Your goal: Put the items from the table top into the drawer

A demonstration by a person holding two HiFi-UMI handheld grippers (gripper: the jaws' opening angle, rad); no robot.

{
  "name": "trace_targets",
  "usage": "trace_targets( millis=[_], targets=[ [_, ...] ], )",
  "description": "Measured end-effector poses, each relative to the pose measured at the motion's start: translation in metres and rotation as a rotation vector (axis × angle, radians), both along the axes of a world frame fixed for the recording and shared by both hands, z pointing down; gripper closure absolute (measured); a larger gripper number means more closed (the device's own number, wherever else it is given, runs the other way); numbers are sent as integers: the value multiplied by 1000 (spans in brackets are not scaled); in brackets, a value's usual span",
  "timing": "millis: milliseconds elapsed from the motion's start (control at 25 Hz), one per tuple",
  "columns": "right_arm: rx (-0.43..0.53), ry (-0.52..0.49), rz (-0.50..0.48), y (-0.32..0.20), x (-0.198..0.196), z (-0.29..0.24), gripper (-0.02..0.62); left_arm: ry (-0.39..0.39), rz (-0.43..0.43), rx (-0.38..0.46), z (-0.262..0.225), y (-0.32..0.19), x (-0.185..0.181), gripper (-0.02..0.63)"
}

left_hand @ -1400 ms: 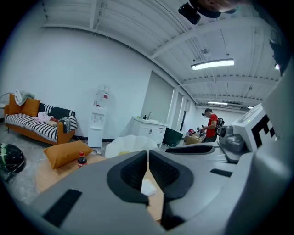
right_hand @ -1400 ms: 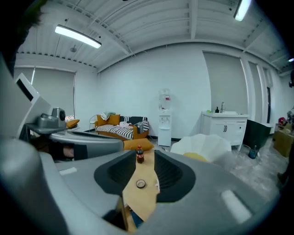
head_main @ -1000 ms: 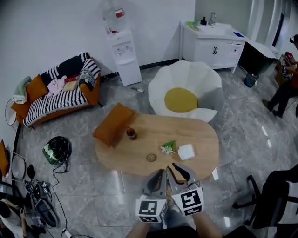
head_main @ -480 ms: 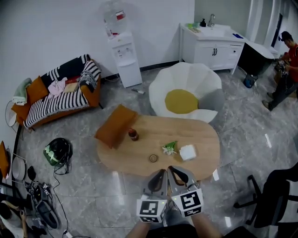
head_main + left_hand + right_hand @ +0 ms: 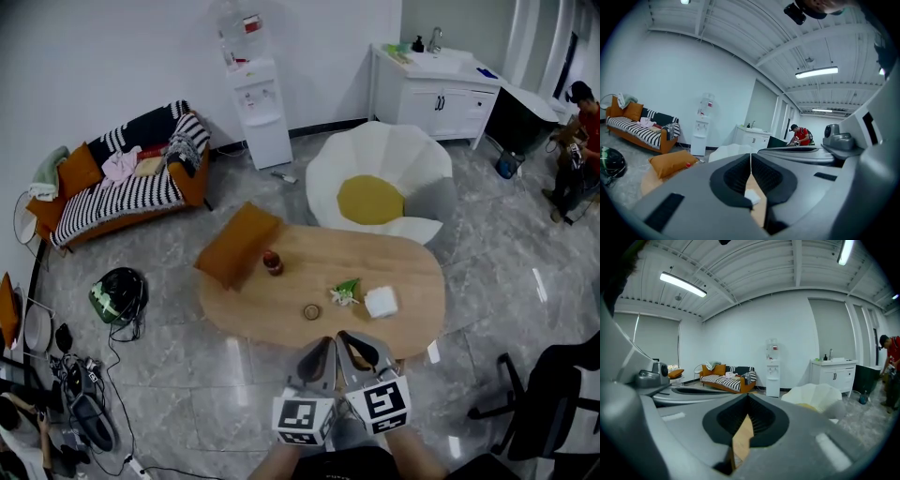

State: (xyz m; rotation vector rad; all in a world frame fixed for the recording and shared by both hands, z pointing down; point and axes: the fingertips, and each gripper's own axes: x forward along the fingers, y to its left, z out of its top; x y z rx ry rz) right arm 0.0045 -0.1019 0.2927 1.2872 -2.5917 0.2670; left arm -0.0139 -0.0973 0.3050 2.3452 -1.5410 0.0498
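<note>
The right gripper's (image 5: pixel 354 339) jaws, slightly apart a second ago, are now together on nothing. The left gripper's (image 5: pixel 322 345) jaws are together and empty too. Nothing is in hand. The squat red-capped bottle (image 5: pixel 273 262), flat ring (image 5: pixel 311 312), leafy sprig (image 5: pixel 344 292) and soft white square (image 5: pixel 381 302) lie on the smooth oval wooden desk (image 5: pixel 412 277). No drawer shows.

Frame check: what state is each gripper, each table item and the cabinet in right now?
left gripper: shut, empty.
right gripper: shut, empty.
bottle: upright on the table.
tape roll: lying flat on the table.
white cloth: folded, flat on the table.
cabinet doors: closed.
</note>
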Motion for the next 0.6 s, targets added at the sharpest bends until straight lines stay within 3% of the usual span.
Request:
trace_targets(
  millis=[600],
  targets=[
    [-14,-19,32,1,8,-2,594,-12,35,27,-9,-1,8,595]
  ],
)
